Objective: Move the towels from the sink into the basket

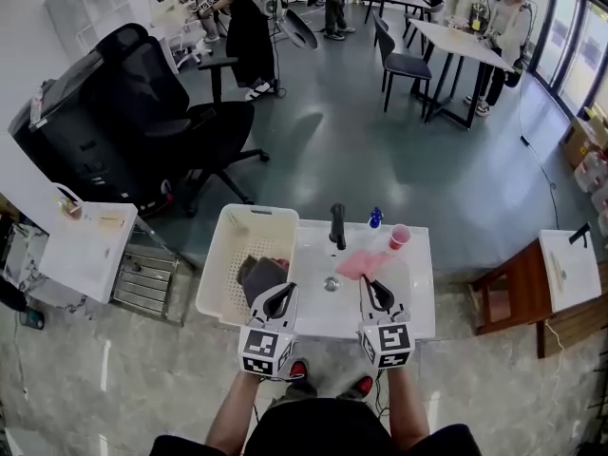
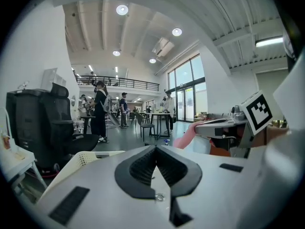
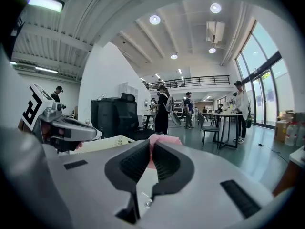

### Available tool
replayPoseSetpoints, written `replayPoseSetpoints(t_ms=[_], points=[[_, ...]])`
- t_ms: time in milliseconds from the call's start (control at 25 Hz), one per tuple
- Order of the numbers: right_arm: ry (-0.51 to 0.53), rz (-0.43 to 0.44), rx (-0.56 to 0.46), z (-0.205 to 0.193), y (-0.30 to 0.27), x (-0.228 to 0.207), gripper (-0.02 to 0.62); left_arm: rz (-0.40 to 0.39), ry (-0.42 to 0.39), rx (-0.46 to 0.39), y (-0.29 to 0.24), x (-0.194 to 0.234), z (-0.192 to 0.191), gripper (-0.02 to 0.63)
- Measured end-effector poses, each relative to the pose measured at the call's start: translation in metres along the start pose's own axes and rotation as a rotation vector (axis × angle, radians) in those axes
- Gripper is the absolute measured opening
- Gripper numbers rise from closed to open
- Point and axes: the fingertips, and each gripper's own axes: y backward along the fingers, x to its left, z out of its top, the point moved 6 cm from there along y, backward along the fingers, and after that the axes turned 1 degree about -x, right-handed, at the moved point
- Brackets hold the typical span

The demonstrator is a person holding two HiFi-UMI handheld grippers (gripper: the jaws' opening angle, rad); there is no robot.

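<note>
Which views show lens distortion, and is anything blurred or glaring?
Head view: fisheye curves the floor, the sink is sharp. Left gripper view: dark corners, a glaring ceiling lamp. Right gripper view: the pink towel near the lens looks soft.

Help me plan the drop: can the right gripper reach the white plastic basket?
Probably yes: the right gripper, shut on a pink cloth towel, is near the open white plastic basket; only the left gripper hovers there.

My right claw (image 3: 150, 146) has matt black ribbed pads (image 3: 132, 164) and a smooth pale plastic shell. The pink towel (image 3: 165, 139) between them is soft cloth. The basket (image 1: 224, 255) is white perforated plastic, the sink (image 1: 313, 255) is glossy white, and the floor (image 1: 361, 150) is polished and reflective.
</note>
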Motion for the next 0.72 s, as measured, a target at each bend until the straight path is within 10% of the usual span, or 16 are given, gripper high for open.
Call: replayPoseSetpoints(t_ms=[720], points=[[0.026, 0.26, 0.015, 0.001, -0.076, 0.13, 0.038, 0.201, 0.063, 0.021, 0.082, 0.098, -0.034, 0.008]])
